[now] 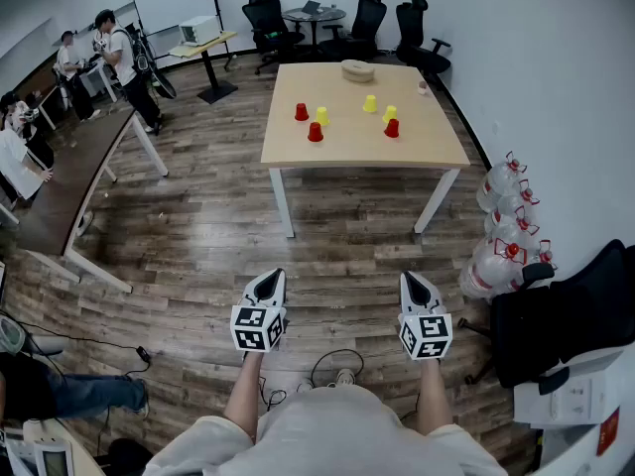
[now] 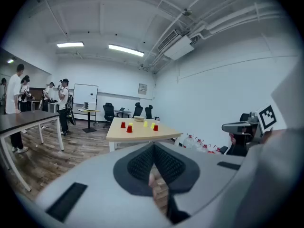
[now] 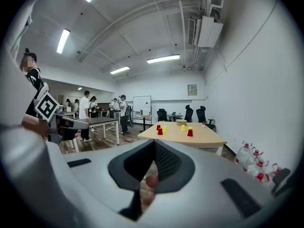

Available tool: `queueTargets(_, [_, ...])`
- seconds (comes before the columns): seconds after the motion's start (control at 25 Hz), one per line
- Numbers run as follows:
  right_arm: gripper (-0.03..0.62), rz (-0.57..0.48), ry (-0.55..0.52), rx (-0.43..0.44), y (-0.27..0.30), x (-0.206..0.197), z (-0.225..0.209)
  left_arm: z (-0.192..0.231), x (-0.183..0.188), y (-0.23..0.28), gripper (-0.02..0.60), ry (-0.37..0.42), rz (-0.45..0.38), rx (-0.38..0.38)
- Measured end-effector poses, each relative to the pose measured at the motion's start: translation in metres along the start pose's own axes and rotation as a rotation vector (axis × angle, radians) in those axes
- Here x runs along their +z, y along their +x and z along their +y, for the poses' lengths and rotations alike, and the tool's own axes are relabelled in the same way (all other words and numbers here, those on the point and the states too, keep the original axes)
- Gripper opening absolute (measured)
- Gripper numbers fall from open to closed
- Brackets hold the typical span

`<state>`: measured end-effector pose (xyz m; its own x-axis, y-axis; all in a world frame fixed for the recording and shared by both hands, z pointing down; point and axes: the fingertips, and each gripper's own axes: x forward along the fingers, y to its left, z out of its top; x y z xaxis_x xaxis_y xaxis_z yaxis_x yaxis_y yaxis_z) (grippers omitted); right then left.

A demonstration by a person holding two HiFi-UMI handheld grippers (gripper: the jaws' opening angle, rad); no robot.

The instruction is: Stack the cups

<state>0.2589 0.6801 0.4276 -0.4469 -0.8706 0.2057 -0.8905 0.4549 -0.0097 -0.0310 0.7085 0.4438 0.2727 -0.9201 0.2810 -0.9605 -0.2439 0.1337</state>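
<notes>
Red cups [image 1: 315, 133] and yellow cups [image 1: 369, 104] on the far table [image 1: 347, 149] could be toppled if met by the left gripper [image 1: 269, 279] and right gripper [image 1: 412, 282], both seen pressed together and empty.

Strip lights [image 2: 126, 50] shine over white walls [image 1: 556, 67], a wood-plank floor [image 1: 198, 236], a pale table [image 1: 347, 152] and black office chairs [image 1: 266, 18].

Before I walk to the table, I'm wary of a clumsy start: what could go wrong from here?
A cable loops on the floor close in front of you; it could catch a step. The red cup and yellow cup at the table's right stand close together, so reaching one may topple the other.
</notes>
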Motion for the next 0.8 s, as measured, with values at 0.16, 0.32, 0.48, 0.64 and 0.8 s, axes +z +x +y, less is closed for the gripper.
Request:
queueTargets(0.16, [0.003,0.004,-0.001,0.003,0.002,-0.002,-0.003,-0.002,0.0,0.004,0.012,-0.001,0.002,0.003])
queueTargets(0.32, [0.003,0.012,-0.003,0.007,0.004,-0.006,-0.007,-0.005,-0.001,0.008,0.012,-0.003,0.003,0.005])
queueTargets(0.48, [0.003,-0.009,0.018,0.024,0.007,-0.005,-0.012,-0.009,0.0,0.014,0.012,-0.006,0.002,0.011])
queueTargets(0.64, [0.229,-0.028,0.022,0.113,0.015,-0.004,-0.009,-0.015,0.002,0.022,0.012,-0.007,-0.002,0.02])
queueTargets(0.8, [0.31,-0.044,0.011,0.128,0.021,-0.005,-0.02,-0.023,0.001,0.034,0.012,-0.013,-0.001,0.034])
